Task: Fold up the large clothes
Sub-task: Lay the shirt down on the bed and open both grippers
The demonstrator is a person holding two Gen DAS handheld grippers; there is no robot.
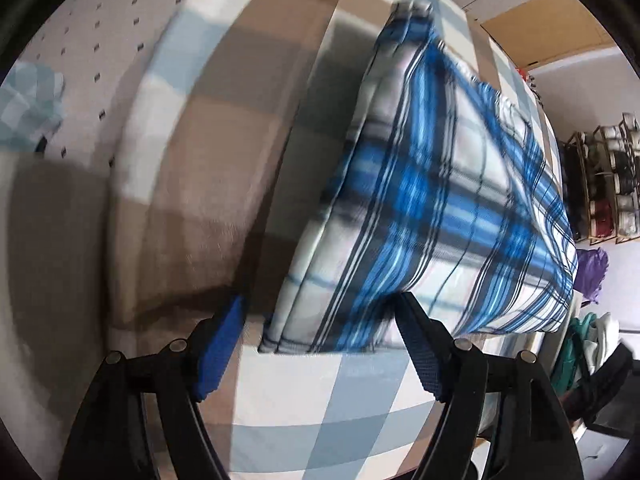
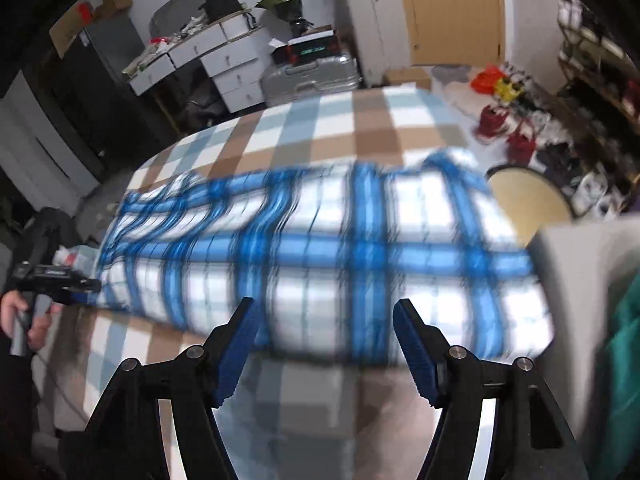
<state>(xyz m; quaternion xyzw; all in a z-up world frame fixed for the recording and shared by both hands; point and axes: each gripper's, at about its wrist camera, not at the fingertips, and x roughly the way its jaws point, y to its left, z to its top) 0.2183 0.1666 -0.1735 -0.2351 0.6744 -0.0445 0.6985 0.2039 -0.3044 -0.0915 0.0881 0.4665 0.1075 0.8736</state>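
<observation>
Checked bedspread [image 2: 360, 120], blue plaid garment [image 2: 320, 256] folded into long band, both tools [image 1: 320, 308] [image 2: 324, 312] wide, empty

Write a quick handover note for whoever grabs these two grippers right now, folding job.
Left gripper: open, empty, at one short end of the blue plaid shirt.
Right gripper: open, empty, at the shirt's long near edge.
Shirt lies on the checkered bedspread as a long, narrow, layered strip.
Done: lengthwise folds appear finished.
Left: probably fold the strip end to end, then smooth. Images are blurred, so confirm the edges first.
</observation>
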